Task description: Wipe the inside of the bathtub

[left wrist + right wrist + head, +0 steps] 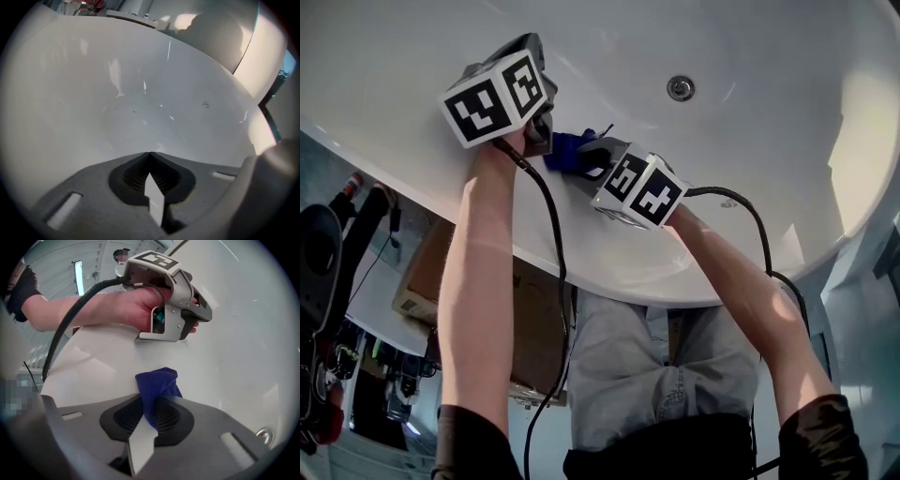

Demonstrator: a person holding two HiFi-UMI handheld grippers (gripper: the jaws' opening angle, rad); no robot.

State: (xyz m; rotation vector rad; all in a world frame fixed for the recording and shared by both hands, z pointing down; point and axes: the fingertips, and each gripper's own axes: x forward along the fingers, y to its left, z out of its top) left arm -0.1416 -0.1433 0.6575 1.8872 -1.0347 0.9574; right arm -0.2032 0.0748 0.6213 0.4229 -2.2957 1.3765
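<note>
Right gripper [153, 398] fingers pinch blue cloth [158, 380], held at inner wall of white bathtub [750, 187], some way from drain [680, 88]. Left gripper [149, 154] just beside cloth, fingers pressed together on nothing, pointed at tub wall. Both forearms reach over rim.

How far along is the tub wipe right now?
Done: right gripper is shut on the blue cloth, inside the bathtub. In hand: cloth near the side wall; left gripper shut, empty. Left: no wiped trail shows, and small specks dot the wall, so most wiping likely remains.
</note>
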